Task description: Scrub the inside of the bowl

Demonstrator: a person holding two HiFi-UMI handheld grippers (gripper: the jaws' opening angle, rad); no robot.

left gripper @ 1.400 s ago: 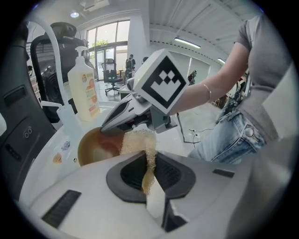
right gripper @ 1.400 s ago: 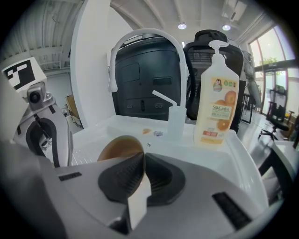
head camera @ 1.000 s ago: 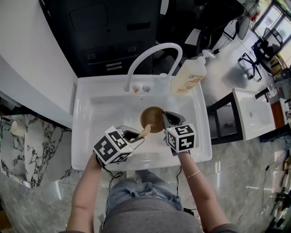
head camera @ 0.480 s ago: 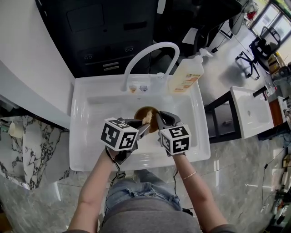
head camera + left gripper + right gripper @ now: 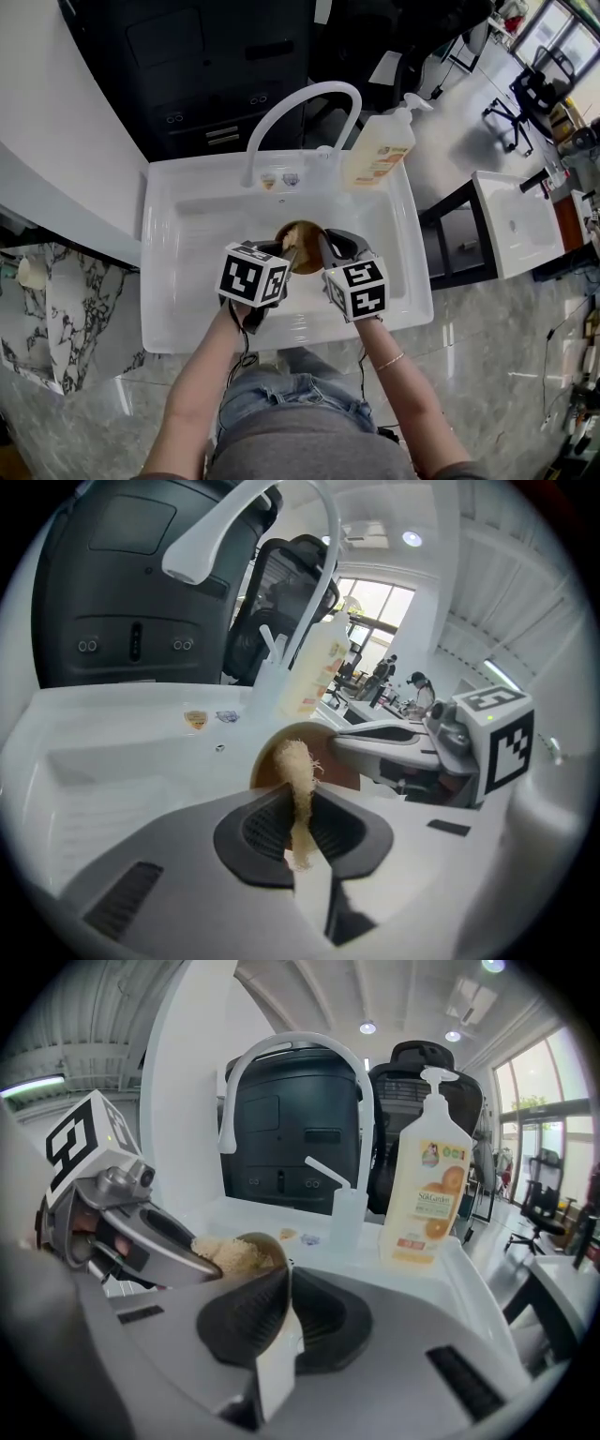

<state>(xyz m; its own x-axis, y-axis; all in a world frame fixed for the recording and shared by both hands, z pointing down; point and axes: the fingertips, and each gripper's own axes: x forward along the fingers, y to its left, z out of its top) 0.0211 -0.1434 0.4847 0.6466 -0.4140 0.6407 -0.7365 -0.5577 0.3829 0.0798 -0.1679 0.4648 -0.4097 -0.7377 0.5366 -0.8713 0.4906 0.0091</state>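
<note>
Nearest in, the left gripper (image 5: 298, 803) has its fingers pinched tight on a tan fibrous scrubber (image 5: 296, 766) that sticks straight out ahead. The right gripper (image 5: 284, 1283) is clamped shut on the rim of the brown bowl (image 5: 258, 1244), steadying it down in the white sink (image 5: 412, 309). The bowl's open hollow lies directly ahead of the scrubber tip, so the left one leads in. Beyond stands the soap bottle (image 5: 427, 1194).

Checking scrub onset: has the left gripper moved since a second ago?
Yes. The left gripper moved away from the white sink's front rim, toward the white faucet.
</note>
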